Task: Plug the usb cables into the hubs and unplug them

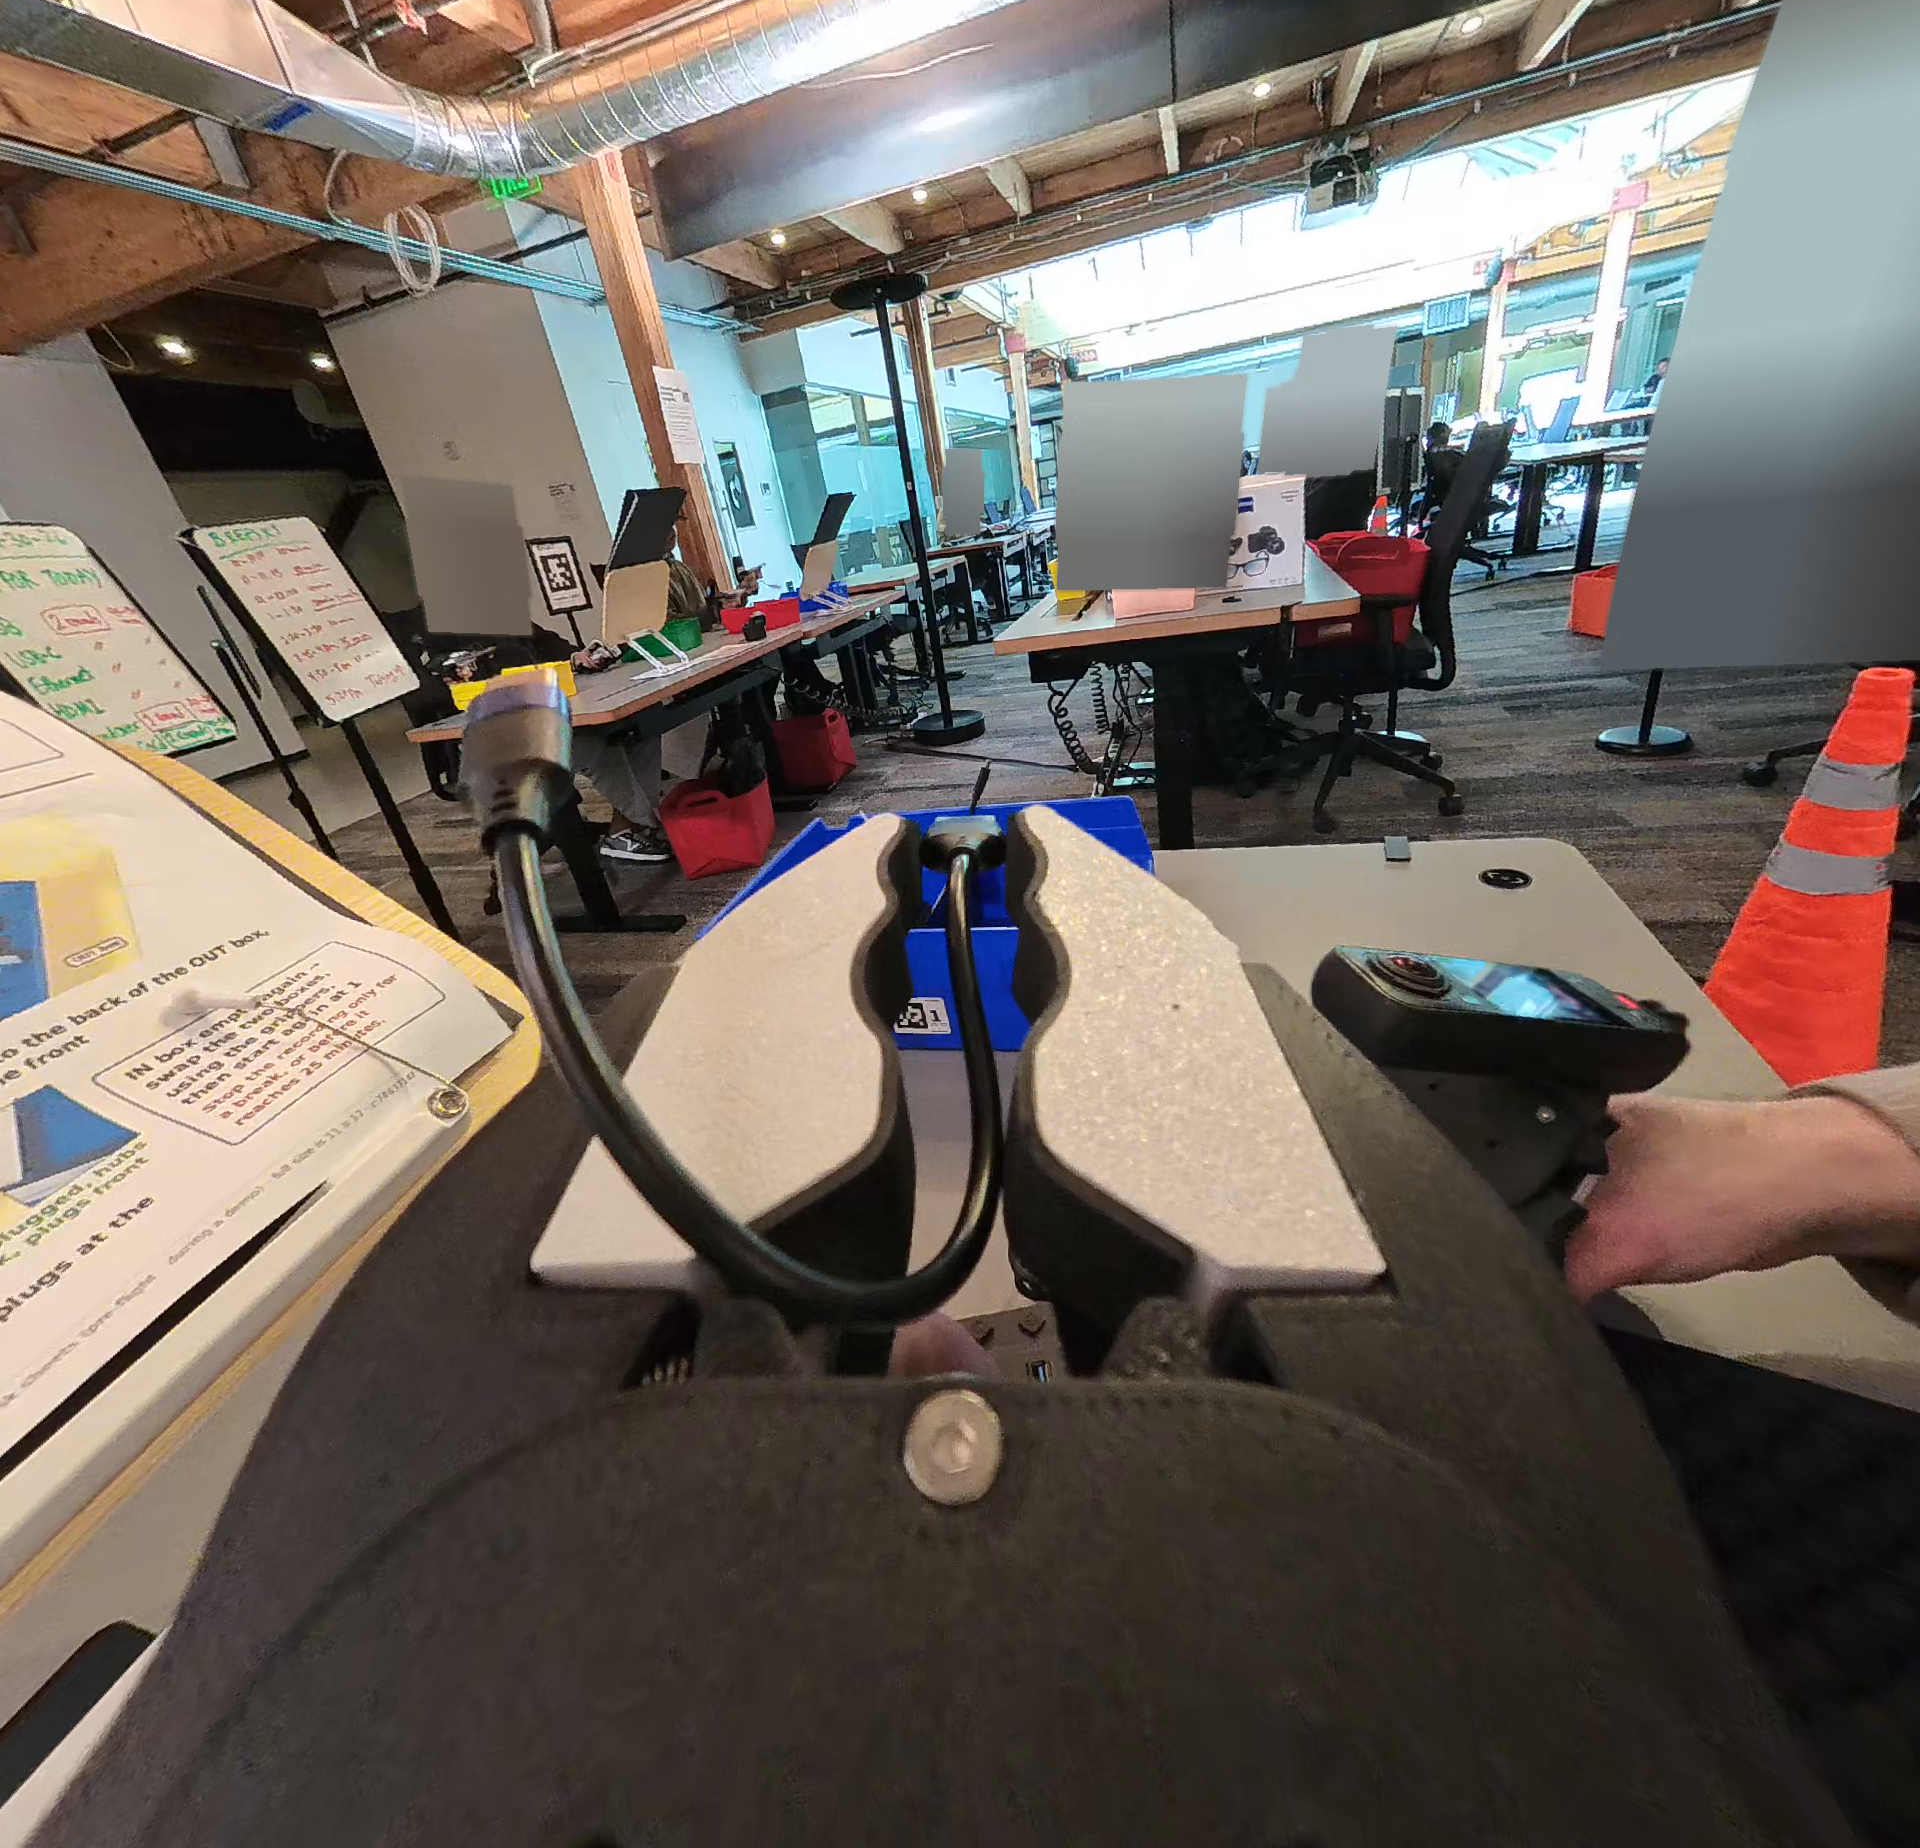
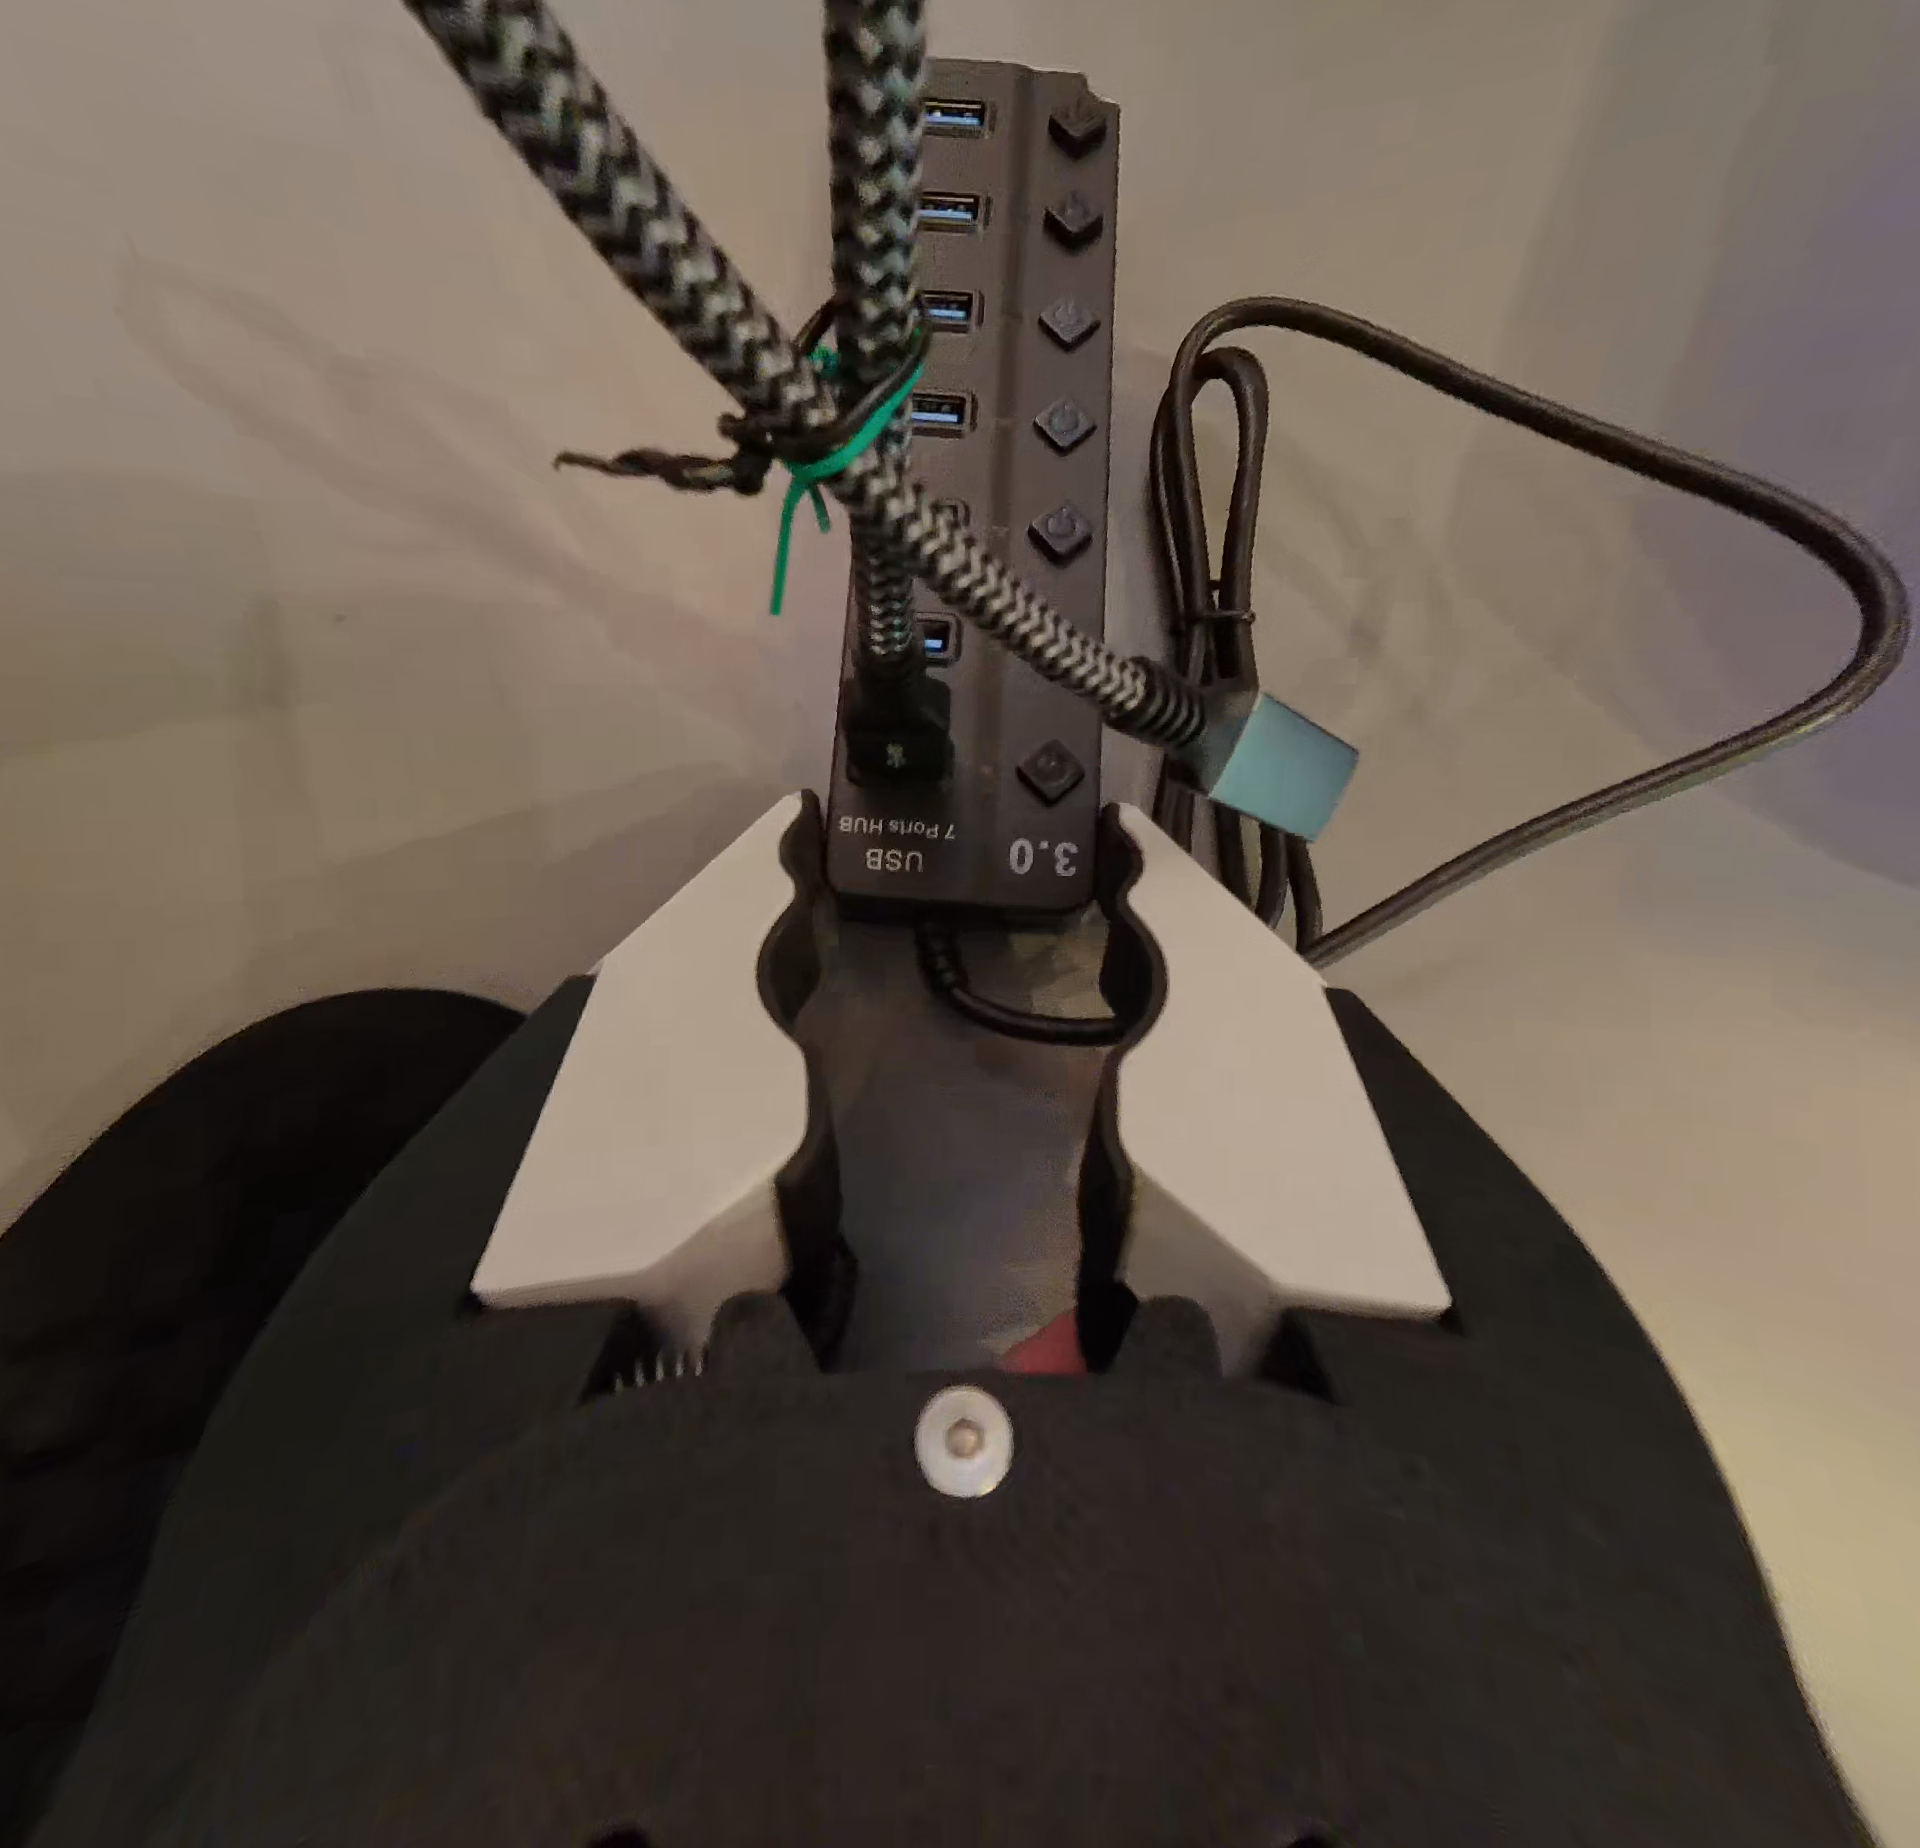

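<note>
Pinching one plug of a short black cable [image 1: 727, 1206] at its tips, the left gripper [image 1: 962, 842] is raised above the blue bin [image 1: 821, 863]; the free plug [image 1: 516, 733] sticks up left. Right gripper [image 2: 961, 842] jaws clamp the near end of the black hub [image 2: 1023, 510] on the white surface [image 2: 364, 655], braided cable [image 2: 582, 157] plugged into its nearest port.

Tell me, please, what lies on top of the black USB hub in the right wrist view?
A braided cable crosses the hub, one black plug seated in its nearest port. The cable hides part of the port column, so other ports' contents are unclear.
</note>
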A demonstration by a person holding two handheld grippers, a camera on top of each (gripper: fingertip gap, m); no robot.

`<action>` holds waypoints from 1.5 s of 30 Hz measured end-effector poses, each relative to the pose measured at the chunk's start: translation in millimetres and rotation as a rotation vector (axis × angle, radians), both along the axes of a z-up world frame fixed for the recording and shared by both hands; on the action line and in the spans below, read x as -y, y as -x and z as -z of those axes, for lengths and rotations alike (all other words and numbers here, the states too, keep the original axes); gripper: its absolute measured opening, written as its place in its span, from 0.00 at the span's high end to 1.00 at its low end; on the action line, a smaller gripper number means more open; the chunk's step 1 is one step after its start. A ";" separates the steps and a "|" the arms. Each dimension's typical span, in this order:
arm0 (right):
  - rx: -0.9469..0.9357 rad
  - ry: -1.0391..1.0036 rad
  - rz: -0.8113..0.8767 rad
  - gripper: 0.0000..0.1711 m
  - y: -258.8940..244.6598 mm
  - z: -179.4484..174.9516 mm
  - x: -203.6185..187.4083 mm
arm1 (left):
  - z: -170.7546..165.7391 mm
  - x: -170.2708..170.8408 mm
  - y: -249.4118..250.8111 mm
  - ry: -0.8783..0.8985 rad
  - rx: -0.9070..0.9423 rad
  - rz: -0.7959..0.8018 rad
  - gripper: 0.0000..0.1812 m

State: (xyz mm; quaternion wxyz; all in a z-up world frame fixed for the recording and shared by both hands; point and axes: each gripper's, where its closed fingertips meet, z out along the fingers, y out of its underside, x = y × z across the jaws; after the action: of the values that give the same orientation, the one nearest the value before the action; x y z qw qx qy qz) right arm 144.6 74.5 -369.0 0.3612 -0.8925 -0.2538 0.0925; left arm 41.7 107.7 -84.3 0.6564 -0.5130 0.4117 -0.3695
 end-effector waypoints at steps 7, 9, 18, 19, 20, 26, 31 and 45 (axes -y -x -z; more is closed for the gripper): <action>-0.030 -0.010 -0.048 0.70 1.0 -6.2 -3.4 | -1.6 -0.7 3.8 -0.006 0.001 -0.007 0.92; -0.015 -0.018 -0.073 0.70 -3.6 -15.1 -1.9 | -0.6 -2.9 5.2 -0.007 -0.003 -0.015 0.92; 0.078 0.011 -0.190 0.70 -32.1 -61.9 9.2 | 12.5 -10.3 0.8 0.010 -0.036 -0.025 0.92; 0.092 0.018 -0.210 0.70 -34.4 -66.8 10.8 | 13.7 -10.8 0.2 0.010 -0.040 -0.027 0.92; 0.107 0.024 -0.229 0.70 -36.4 -72.1 12.0 | 14.8 -11.1 -0.3 0.011 -0.043 -0.025 0.92; 0.216 0.083 -0.371 0.71 -39.0 -105.7 18.4 | 17.3 -12.4 -1.3 0.018 -0.045 -0.024 0.92; 0.321 0.171 -0.505 0.70 -33.3 -123.5 21.6 | 16.1 -13.0 0.4 0.016 -0.044 -0.028 0.92; 0.643 0.463 -0.856 0.71 7.5 -140.5 10.0 | 2.9 -25.2 26.0 0.008 -0.014 -0.077 0.92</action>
State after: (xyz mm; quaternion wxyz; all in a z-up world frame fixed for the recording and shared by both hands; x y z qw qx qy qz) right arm 137.1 64.4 -228.5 -0.0079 -0.7495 -0.6619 0.0078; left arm 15.7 132.8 -87.2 0.6652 -0.5338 0.3948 -0.3417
